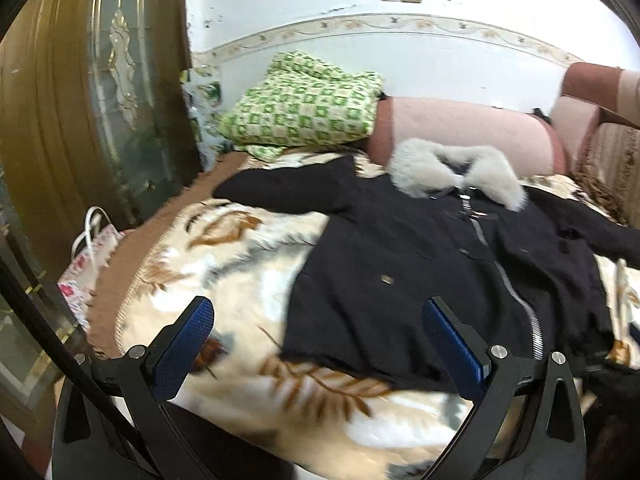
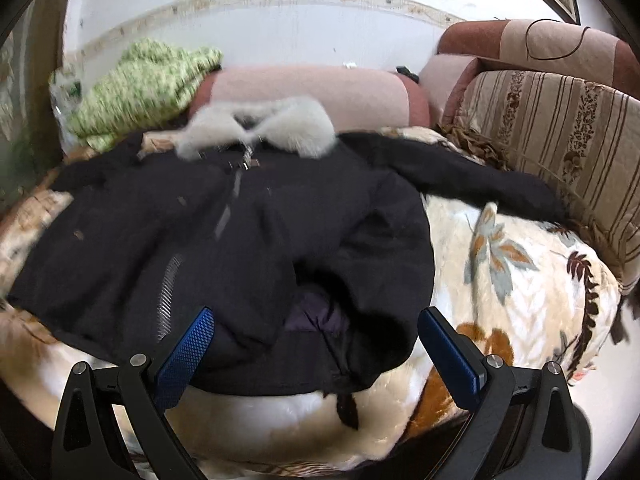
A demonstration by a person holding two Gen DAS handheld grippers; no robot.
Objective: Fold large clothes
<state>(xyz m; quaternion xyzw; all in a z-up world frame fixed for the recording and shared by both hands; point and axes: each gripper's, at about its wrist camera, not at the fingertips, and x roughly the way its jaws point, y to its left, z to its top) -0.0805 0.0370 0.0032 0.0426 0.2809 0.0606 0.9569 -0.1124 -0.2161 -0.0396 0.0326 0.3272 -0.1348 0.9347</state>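
A large black coat with a grey fur collar and a silver zipper lies spread face up on a leaf-patterned blanket, sleeves out to both sides. My left gripper is open and empty, above the coat's lower left hem. In the right wrist view the coat fills the middle, its collar at the far end. My right gripper is open and empty, over the coat's rumpled lower right hem, where a purple lining shows.
A green checked quilt and pink bolster lie at the far end against the white wall. A wooden door stands at the left. A striped sofa cushion borders the right. A white cable lies at the left edge.
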